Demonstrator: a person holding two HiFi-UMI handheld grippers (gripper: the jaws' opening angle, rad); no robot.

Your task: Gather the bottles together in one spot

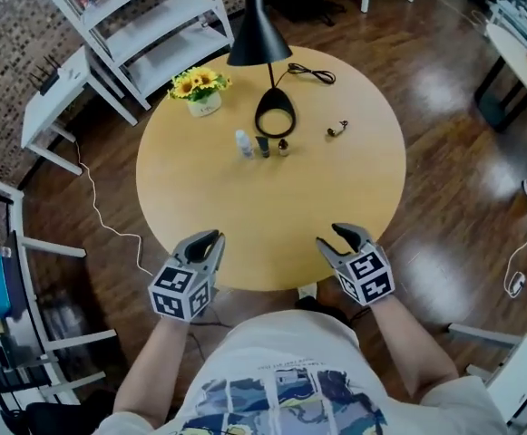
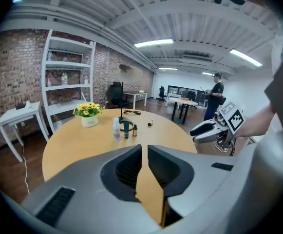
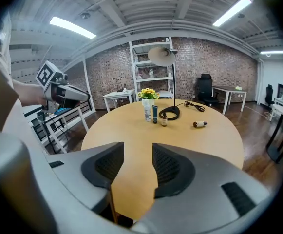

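Observation:
Three bottles stand in a short row by the lamp base: a clear white one [image 1: 244, 143], a dark teal tube [image 1: 263, 146] and a small brown one [image 1: 283, 147]. A fourth small bottle [image 1: 337, 130] lies on its side, apart to their right. The left gripper view shows the row [image 2: 125, 129] and the lying bottle [image 2: 150, 124]; the right gripper view shows them too [image 3: 155, 114], [image 3: 199, 124]. My left gripper [image 1: 214, 238] hovers at the table's near edge, shut with nothing in it. My right gripper [image 1: 328, 236] is beside it, open and empty. Both are far from the bottles.
On the round wooden table [image 1: 354, 188] stand a black lamp with a ring base [image 1: 275, 116], its cable, and a pot of yellow flowers [image 1: 200, 89]. A white shelf unit [image 1: 145, 25] and a small white side table [image 1: 54, 98] stand beyond the table.

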